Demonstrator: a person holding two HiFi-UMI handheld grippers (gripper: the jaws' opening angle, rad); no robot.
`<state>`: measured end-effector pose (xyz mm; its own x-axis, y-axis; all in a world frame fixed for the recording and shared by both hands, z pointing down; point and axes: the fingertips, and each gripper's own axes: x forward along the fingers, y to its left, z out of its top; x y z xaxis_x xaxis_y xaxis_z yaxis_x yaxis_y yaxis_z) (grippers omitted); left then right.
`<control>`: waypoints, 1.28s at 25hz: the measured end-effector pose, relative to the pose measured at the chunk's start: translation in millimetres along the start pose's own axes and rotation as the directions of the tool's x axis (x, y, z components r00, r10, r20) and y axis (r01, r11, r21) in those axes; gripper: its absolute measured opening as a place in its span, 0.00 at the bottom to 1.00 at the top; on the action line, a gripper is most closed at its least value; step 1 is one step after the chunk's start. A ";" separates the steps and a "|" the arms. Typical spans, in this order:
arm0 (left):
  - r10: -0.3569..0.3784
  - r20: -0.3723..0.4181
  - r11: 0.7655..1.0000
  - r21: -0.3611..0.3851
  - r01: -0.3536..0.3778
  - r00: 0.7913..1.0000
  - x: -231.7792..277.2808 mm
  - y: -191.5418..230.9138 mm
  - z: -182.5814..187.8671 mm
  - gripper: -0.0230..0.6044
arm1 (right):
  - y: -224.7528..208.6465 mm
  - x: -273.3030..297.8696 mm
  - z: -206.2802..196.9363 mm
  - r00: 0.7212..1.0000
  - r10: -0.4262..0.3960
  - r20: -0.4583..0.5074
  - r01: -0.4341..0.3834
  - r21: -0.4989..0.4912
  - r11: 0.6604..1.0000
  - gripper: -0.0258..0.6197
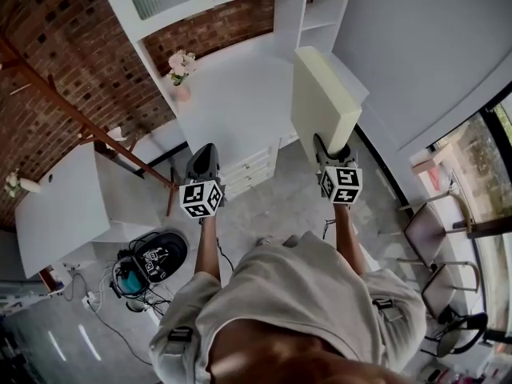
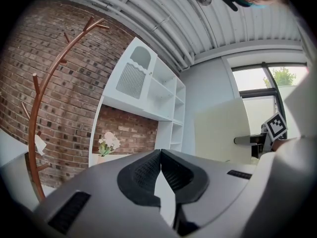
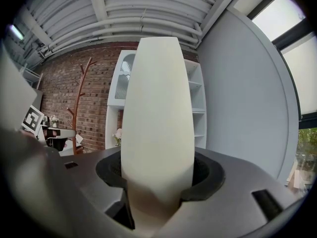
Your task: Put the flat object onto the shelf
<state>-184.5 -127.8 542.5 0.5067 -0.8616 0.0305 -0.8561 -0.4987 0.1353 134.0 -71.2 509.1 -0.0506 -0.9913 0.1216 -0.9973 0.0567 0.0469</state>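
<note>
The flat object [image 1: 320, 94] is a thick cream slab, held upright in front of the white shelf unit [image 1: 320, 10]. My right gripper [image 1: 328, 146] is shut on its lower edge. In the right gripper view the flat object [image 3: 157, 118] fills the gap between the dark pads [image 3: 203, 175] and hides most of the shelf unit [image 3: 197, 113] behind it. My left gripper [image 1: 204, 152] hangs to the left over the white desk, shut with nothing in it. In the left gripper view the left gripper [image 2: 160, 157] has its pads touching at the tip, with the shelf unit [image 2: 166, 98] ahead and the flat object [image 2: 223, 130] to its right.
A vase of pale flowers [image 1: 182, 69] stands on the white desk top [image 1: 240, 102], above a set of drawers [image 1: 252, 170]. A wooden coat rack [image 1: 80, 118] and a white table [image 1: 60, 206] stand at left. Cables and gear [image 1: 152, 262] lie on the floor; chairs [image 1: 440, 246] at right.
</note>
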 end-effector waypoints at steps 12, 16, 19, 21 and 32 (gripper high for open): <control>-0.027 -0.025 1.000 -0.003 0.027 0.999 16.4 3.8 -7.1 0.06 | -3.0 9.4 -3.7 1.000 -0.016 -0.014 0.016 0.000 1.000 0.47; -0.017 -0.037 1.000 -0.003 0.017 0.999 20.2 5.1 -13.6 0.06 | -8.1 17.1 -7.9 1.000 -0.016 -0.017 0.016 0.005 1.000 0.47; -0.003 -0.046 1.000 -0.005 0.003 0.999 25.2 10.8 -17.1 0.06 | -11.3 27.1 -11.2 1.000 -0.013 -0.019 0.013 0.017 1.000 0.47; 0.005 -0.048 1.000 -0.006 -0.005 0.999 31.7 14.4 -17.3 0.06 | -13.4 36.1 -11.7 1.000 -0.007 -0.019 0.008 0.021 1.000 0.47; 0.032 -0.044 0.999 0.009 -0.032 0.999 105.0 20.2 -6.1 0.06 | -47.4 109.8 -8.0 1.000 0.023 -0.015 -0.023 0.042 0.999 0.47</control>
<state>-147.9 -227.7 554.5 0.4826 -0.8723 0.0784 -0.8729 -0.4717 0.1248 176.2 -181.8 528.1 -0.0731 -0.9879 0.1371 -0.9972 0.0741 0.0022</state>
